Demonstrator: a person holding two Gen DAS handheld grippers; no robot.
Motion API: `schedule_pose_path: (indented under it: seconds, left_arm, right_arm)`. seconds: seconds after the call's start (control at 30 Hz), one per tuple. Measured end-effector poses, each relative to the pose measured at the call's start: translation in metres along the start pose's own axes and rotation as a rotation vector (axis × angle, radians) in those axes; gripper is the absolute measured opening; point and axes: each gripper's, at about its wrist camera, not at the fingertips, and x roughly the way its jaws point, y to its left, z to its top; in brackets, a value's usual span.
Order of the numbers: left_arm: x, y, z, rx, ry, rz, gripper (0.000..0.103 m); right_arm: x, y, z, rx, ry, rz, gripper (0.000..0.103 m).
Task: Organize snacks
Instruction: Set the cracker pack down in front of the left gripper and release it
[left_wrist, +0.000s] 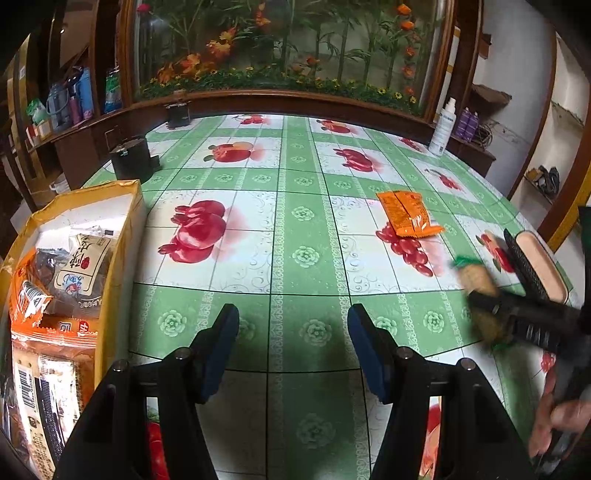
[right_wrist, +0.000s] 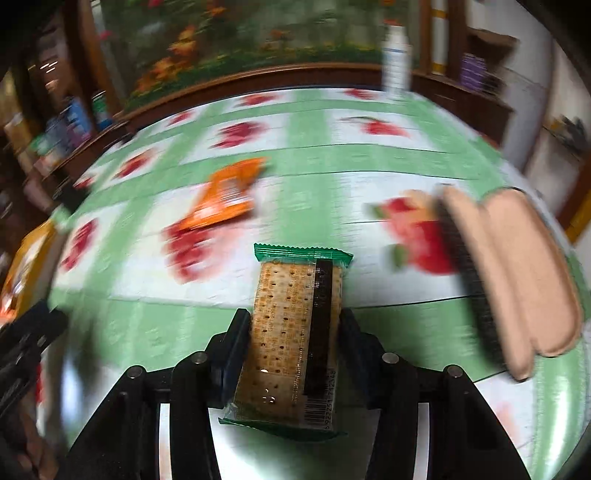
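My right gripper (right_wrist: 291, 332) is clamped on the cracker pack (right_wrist: 295, 332), a green-edged clear wrapper with its two long sides pressed between my pads. Its long axis runs straight out along my fingers, one crimped end sticking out past the tips over the tablecloth (left_wrist: 295, 229), the barcode end back near my palm. My left gripper (left_wrist: 293, 347) hangs over bare cloth with its jaws apart and nothing between them.

Taking the snack box (left_wrist: 122, 236) as my mark: it is the yellow-rimmed carton, already holding several packets, and it stands just beside my left gripper, on that gripper's left. The cracker pack is well apart from the box, out on the opposite side of the table, with my idle left gripper lying between them. The orange packet (left_wrist: 408, 214) lies flat on the cloth, also well away from the box, on the same far side as my right gripper, so my right hand is the nearer one to it. A brush (right_wrist: 513, 280) lies farther still from the box.

I judge the next move is a carry across toward the box, pack pointing ahead of my jaws, so it would enter end first
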Motion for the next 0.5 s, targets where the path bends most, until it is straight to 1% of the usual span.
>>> schedule_pose_path:
  seconds: [0.03, 0.1, 0.13, 0.17, 0.2, 0.27, 0.33, 0.37, 0.43, 0.47, 0.5]
  left_arm:
    - [0.000, 0.002, 0.000, -0.010, -0.001, -0.001, 0.060]
    - [-0.001, 0.006, 0.001, -0.031, -0.002, -0.008, 0.060]
    - [-0.002, 0.007, 0.001, -0.039, -0.005, -0.009, 0.060]
    - [-0.004, 0.009, 0.001, -0.049, -0.014, -0.009, 0.060]
    - [-0.006, 0.010, 0.002, -0.055, -0.024, -0.008, 0.060]
    - [-0.007, 0.011, 0.002, -0.063, -0.029, -0.014, 0.060]
    - [-0.006, 0.011, 0.003, -0.067, -0.024, -0.031, 0.060]
    - [-0.006, 0.010, 0.003, -0.065, -0.022, -0.034, 0.060]
    - [-0.005, 0.008, 0.003, -0.053, -0.021, -0.025, 0.060]
    - [-0.005, 0.008, 0.003, -0.053, -0.018, -0.025, 0.060]
    - [-0.004, 0.009, 0.003, -0.058, -0.014, -0.029, 0.060]
  right_arm:
    - [0.001, 0.009, -0.002, -0.006, 0.011, 0.066, 0.052]
    - [0.004, 0.028, -0.003, 0.001, 0.052, 0.274, 0.053]
    - [0.005, 0.030, 0.000, 0.025, 0.064, 0.377, 0.053]
    - [0.005, 0.029, 0.004, 0.048, 0.057, 0.408, 0.053]
    - [0.003, 0.024, 0.012, 0.072, 0.038, 0.392, 0.053]
    - [-0.003, 0.014, 0.033, 0.092, -0.031, 0.243, 0.053]
    - [0.001, 0.013, 0.053, 0.085, -0.055, 0.148, 0.054]
    - [0.008, 0.013, 0.064, 0.085, -0.046, 0.129, 0.054]
    - [0.019, 0.014, 0.079, 0.091, -0.033, 0.136, 0.054]
    - [0.024, 0.017, 0.085, 0.086, -0.032, 0.110, 0.055]
    - [0.034, 0.019, 0.092, 0.077, -0.025, 0.067, 0.056]
